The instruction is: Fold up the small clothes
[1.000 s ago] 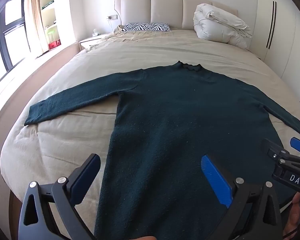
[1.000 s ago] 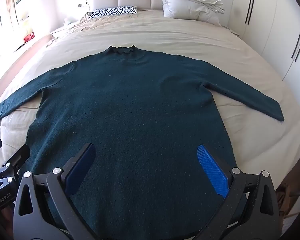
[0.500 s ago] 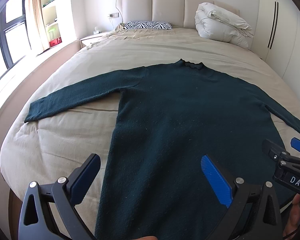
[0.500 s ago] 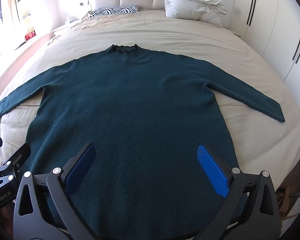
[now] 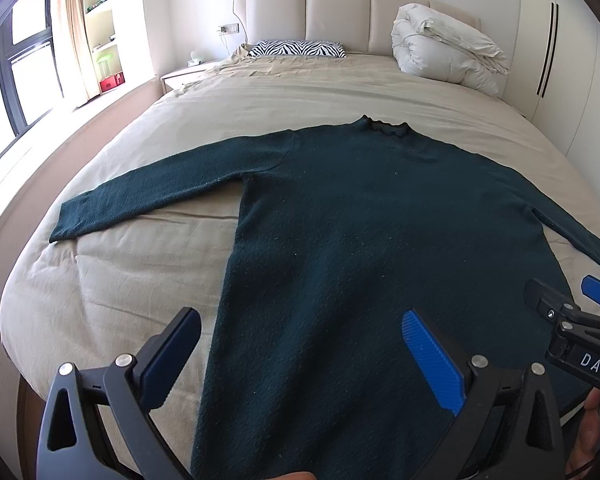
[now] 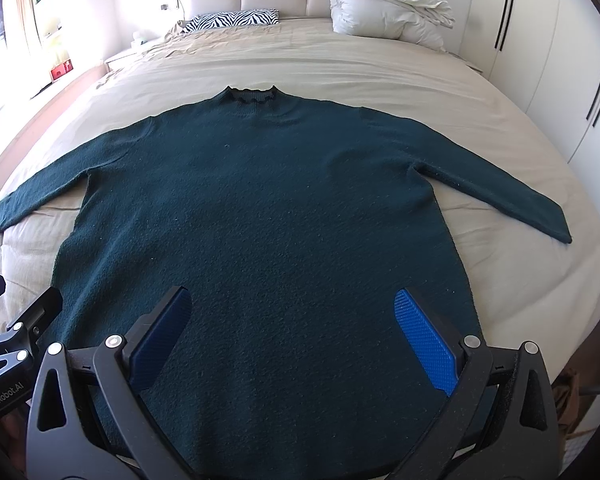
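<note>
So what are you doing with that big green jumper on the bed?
A person holds a two-finger gripper in each hand over a dark green knitted sweater to fold it. It lies flat on the beige bed cover, both sleeves spread out, collar pointing at the headboard. The left gripper and right gripper are both open, hovering near the hem. Nothing is folded yet.

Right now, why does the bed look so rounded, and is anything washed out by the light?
Left wrist view: the fisheye lens bows the bed edges; the window at left is blown out white. Right wrist view: same bulge, glare whitens the upper left corner, while the sweater stays sharp and evenly lit.
</note>
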`<state>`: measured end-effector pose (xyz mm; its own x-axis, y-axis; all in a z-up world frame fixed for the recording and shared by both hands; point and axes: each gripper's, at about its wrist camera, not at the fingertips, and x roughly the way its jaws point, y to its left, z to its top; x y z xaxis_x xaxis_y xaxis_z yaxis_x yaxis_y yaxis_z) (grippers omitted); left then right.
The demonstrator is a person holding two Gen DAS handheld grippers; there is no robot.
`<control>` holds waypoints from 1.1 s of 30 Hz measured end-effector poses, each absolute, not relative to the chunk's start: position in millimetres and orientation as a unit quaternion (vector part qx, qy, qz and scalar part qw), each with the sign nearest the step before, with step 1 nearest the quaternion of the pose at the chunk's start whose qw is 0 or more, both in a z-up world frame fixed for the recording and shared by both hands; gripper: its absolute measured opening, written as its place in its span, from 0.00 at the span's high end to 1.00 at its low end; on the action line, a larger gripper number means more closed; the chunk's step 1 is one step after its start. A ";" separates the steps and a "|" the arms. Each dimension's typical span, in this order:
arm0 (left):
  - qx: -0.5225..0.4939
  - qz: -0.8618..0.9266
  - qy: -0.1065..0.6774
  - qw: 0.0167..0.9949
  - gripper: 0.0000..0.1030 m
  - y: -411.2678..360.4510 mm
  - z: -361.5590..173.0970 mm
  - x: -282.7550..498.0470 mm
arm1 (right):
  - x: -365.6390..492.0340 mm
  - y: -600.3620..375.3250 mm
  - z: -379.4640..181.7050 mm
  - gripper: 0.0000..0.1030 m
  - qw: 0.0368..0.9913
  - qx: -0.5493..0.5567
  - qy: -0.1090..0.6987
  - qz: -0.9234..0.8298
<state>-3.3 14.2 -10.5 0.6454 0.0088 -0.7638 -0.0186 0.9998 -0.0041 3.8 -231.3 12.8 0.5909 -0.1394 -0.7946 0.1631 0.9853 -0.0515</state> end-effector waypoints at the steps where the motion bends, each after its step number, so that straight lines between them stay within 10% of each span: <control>1: -0.006 0.007 0.421 0.907 0.00 14.6 -11.2 -3.7 | 3.7 -231.2 12.5 0.00 0.892 0.014 0.445 -0.084; 33: -0.009 0.008 0.425 0.905 0.00 16.2 -14.5 -5.1 | 4.9 -228.9 9.9 0.00 0.891 0.014 0.447 -0.082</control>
